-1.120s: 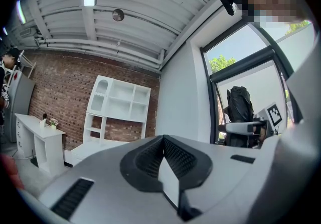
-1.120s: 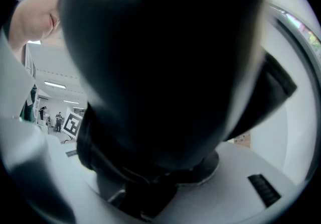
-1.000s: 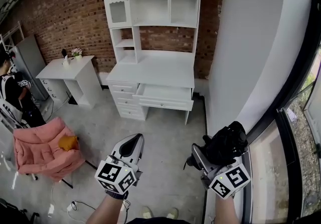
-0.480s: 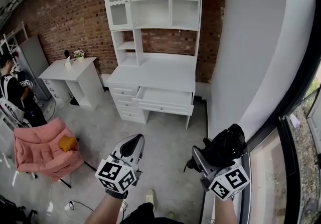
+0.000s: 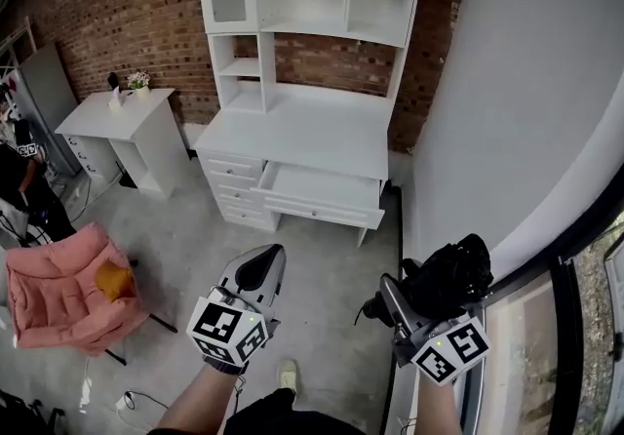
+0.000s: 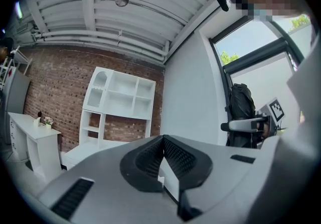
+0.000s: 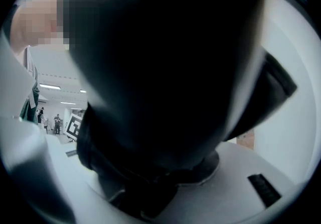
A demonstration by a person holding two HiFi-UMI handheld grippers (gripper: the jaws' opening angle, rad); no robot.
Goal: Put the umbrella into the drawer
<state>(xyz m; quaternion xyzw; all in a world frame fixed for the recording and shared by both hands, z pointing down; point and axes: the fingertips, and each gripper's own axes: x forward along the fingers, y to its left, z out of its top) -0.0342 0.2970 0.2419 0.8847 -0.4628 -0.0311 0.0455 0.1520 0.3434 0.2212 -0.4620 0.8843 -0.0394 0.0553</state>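
Since the earlier frame, the white desk and its open drawer have been brought nearer in the head view, and both grippers have been carried forward toward them.

Only the head view shows the drawer, pulled out ahead of both pairs of jaws across bare floor. In the right gripper view the way ahead is blocked by the folded black umbrella. There the right gripper is seen clamped on the bundle, its jaws held wide by the fabric. The left gripper's marker cube is glimpsed to the left of those jaws.

In the left gripper view, the left gripper is shown with its jaws pressed together and nothing between them. The shelf unit is seen ahead of them, and the umbrella well off to their right.

Left of the left jaws, a small white table, a pink chair and a person are seen. A white wall runs just beside the right jaws.
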